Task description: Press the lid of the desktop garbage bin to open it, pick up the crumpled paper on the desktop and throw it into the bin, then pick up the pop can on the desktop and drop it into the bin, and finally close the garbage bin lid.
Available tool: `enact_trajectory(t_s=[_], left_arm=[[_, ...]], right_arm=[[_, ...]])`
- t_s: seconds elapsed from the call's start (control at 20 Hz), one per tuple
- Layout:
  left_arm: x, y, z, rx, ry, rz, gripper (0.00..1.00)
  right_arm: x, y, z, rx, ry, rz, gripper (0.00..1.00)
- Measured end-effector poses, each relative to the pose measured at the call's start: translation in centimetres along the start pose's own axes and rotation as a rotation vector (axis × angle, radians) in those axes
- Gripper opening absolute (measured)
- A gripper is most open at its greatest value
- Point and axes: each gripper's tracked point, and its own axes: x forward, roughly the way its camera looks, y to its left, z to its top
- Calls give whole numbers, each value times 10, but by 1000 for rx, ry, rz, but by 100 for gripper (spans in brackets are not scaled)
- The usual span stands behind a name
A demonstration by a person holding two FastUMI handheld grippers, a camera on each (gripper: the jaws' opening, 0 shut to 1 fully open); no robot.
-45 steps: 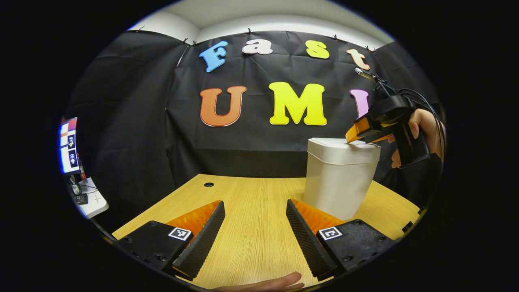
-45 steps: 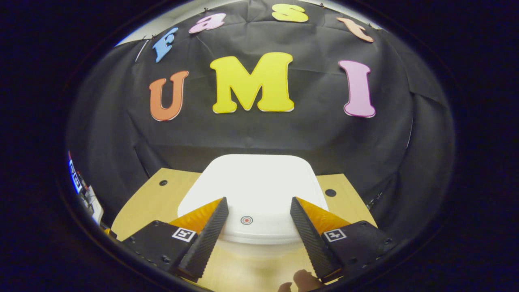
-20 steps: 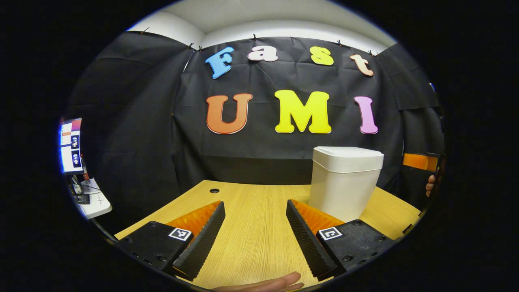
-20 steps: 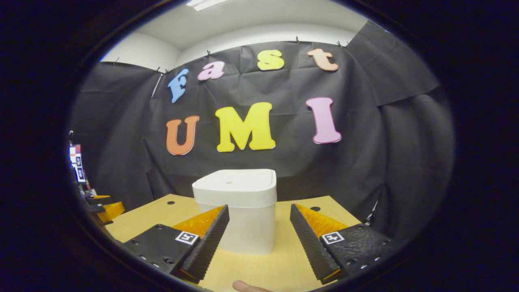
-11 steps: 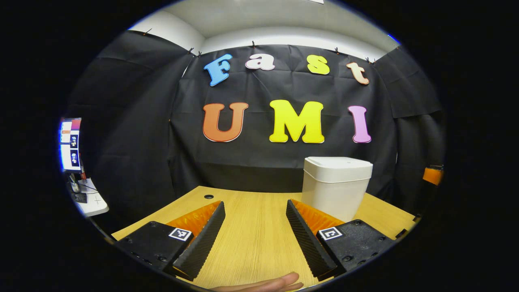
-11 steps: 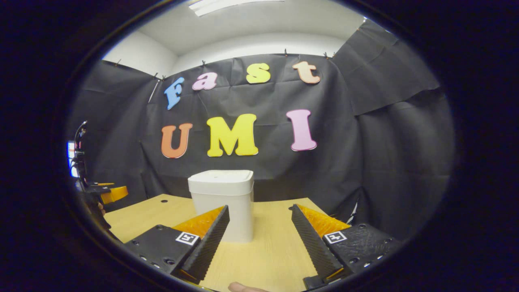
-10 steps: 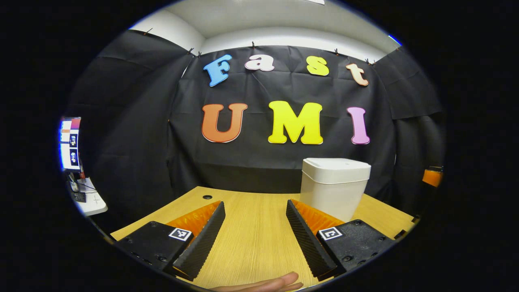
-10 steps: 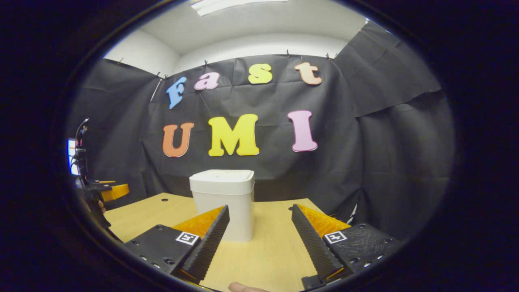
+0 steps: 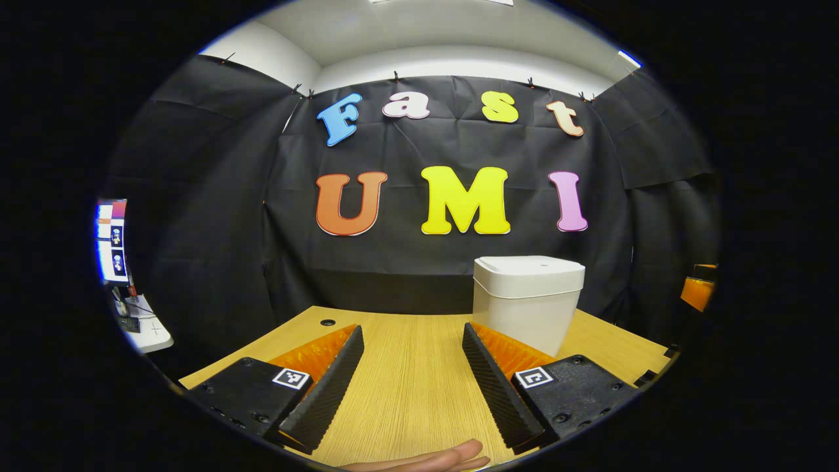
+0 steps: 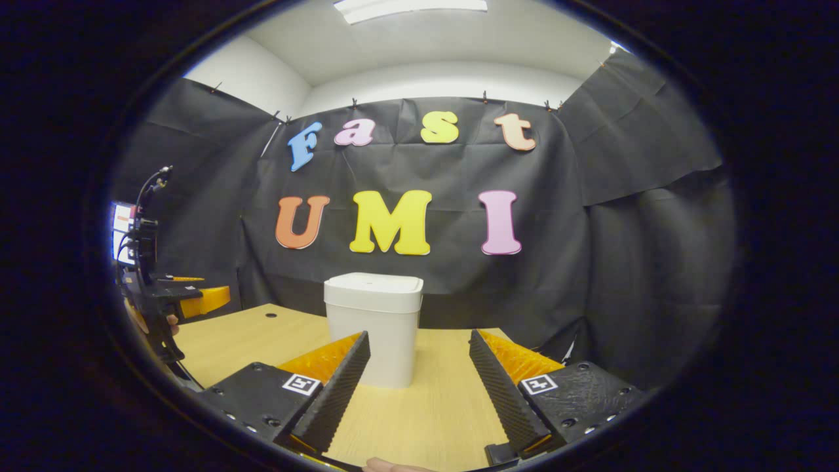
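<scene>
Inspector: Fingers?
Recorder: Left gripper (image 9: 409, 380) and right gripper (image 10: 417, 383) both spread apart, holding nothing, above the bench (image 9: 406, 354).
Inspector: Bin?
Recorder: White garbage bin (image 10: 373, 328) upright on the bench beyond both grippers, lid (image 9: 529, 267) closed.

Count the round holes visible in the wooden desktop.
1: a dark round hole near the light wooden desktop's far left edge; the white plastic bin may hide others.
</scene>
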Motion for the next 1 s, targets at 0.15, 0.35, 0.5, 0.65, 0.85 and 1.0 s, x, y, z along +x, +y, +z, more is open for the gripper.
enact_trajectory(t_s=[0.15,0.35,0.5,0.65,0.85,1.0], left_arm=[[1,-1,1,1,-2,-4,98],[1,0,1,2,1,-6,98],[3,5,-2,-7,8,2,98],[4,8,-4,-8,17,9,98],[4,10,-3,-7,15,11,98],[4,10,-4,-10,18,8,98]], right_arm=[[6,2,-9,-12,23,-7,96],[16,7,-18,-6,62,-11,95],[21,13,-19,4,69,-2,95],[24,15,-21,8,80,-5,95],[24,13,-20,4,88,-15,95],[24,14,-19,4,82,-16,94]])
